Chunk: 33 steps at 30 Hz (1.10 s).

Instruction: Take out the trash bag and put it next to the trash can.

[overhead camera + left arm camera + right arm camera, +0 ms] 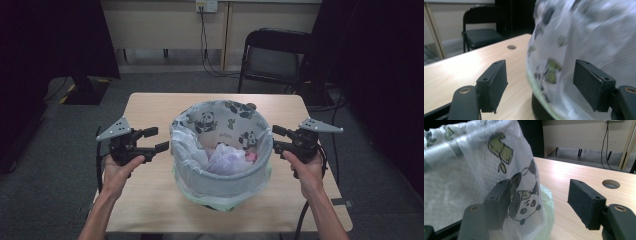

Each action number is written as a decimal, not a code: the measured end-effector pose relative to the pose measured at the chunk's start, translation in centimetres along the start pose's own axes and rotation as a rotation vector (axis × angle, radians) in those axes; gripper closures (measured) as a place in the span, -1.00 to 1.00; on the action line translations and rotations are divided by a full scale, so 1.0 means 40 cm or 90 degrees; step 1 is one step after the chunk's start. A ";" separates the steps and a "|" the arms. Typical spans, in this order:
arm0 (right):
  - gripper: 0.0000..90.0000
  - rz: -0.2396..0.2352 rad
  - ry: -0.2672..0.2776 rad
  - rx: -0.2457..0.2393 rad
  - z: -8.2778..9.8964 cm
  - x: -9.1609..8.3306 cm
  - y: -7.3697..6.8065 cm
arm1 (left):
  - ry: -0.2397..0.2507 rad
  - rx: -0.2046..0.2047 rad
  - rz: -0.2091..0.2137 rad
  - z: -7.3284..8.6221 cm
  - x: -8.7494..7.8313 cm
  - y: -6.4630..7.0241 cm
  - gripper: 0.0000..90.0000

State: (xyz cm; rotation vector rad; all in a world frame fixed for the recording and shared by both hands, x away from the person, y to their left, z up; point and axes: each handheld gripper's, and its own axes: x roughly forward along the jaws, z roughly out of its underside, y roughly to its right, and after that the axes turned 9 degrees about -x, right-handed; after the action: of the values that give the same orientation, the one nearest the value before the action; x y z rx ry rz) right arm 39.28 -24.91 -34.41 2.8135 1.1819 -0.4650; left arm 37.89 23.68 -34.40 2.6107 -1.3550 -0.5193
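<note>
Grey carpet and a dim room surround the pale wooden counter (150, 200), with a black folding chair (275, 55) behind it and cables dropping from a wall socket. At the middle of the counter stands a round bin (222, 187) lined with a translucent panda-print bag (220, 117) whose top is folded out over the rim; crumpled white and pink waste (227, 159) lies inside. A hand holds the left gripper (161, 140) just beside the bag's left flank, jaws spread with nothing pinched between them, and the right gripper (275, 139) mirrors it on the other side, also open and empty. From where I stand the job looks like taking hold of the liner at its rim. To do that well, each gripper should close on the folded cuff alone, both at about the same height, so the bag lifts evenly without tipping the bin. Bare counter lies on either flank and in front, though the side edges sit near the hands, so any pull is best kept upward and inward.
</note>
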 end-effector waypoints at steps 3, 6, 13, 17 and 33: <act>-0.21 -0.001 0.011 -0.006 -0.013 -0.003 0.000 | 0.017 0.011 0.018 -0.026 -0.009 0.018 -0.39; -0.17 0.000 0.023 -0.011 -0.030 -0.002 -0.001 | 0.029 0.015 0.029 -0.043 -0.011 0.029 -0.37; -0.13 0.021 0.020 -0.036 -0.078 -0.009 0.006 | 0.036 0.025 0.055 -0.070 -0.011 0.058 -0.21; -0.13 0.029 0.036 -0.031 -0.090 -0.020 0.009 | 0.041 0.046 0.065 -0.095 -0.009 0.078 -0.15; -0.31 -0.072 0.095 -0.069 -0.191 -0.029 -0.060 | 0.009 0.086 0.025 -0.132 0.064 0.111 0.13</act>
State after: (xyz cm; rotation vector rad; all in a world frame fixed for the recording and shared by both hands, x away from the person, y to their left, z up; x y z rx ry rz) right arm 38.76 -22.75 -26.65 2.7398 1.3542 -0.1922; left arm 37.82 18.91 -28.80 2.6813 -1.4821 -0.4177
